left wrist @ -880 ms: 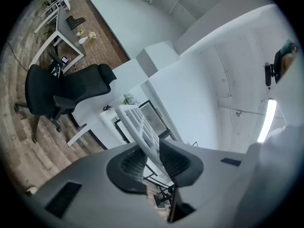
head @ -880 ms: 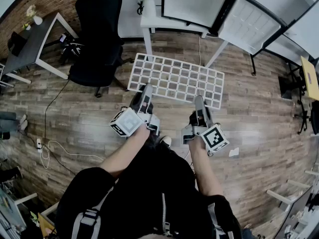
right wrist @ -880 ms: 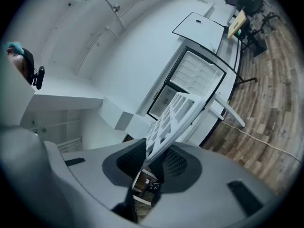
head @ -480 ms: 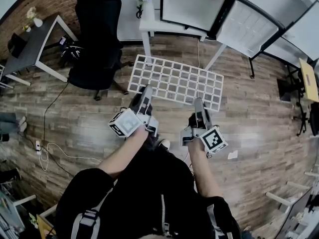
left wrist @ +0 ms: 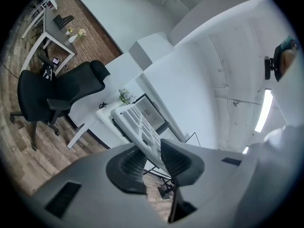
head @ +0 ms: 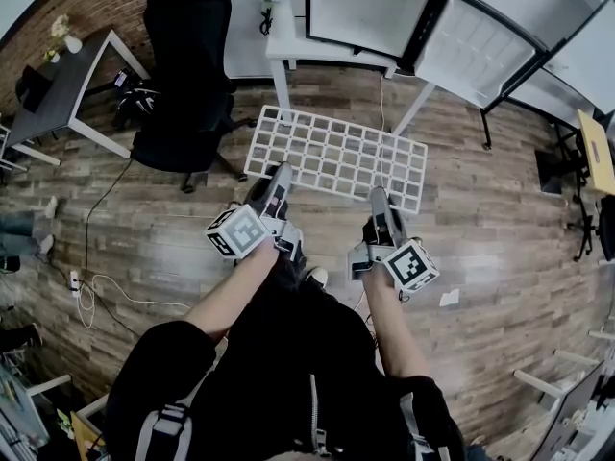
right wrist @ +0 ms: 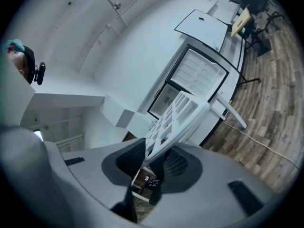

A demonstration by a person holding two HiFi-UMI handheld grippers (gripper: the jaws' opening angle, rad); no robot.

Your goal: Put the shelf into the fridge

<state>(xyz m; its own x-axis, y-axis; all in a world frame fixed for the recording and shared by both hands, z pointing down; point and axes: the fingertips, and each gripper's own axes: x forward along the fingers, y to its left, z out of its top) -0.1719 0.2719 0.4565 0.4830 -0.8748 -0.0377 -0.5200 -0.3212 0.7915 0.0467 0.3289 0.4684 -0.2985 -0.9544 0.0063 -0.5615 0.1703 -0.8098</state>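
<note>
The left gripper is clamped on the white grid shelf, at the shelf's edge farthest from the open fridge. The shelf spreads level toward the fridge and stays apart from it. The right gripper pinches that same far edge, further right.

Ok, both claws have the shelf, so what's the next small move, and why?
Probably carry the shelf forward toward the open fridge, keeping it level: the left claw and right claw each clamp its near edge, and the fridge stands ahead, apart from it.
</note>
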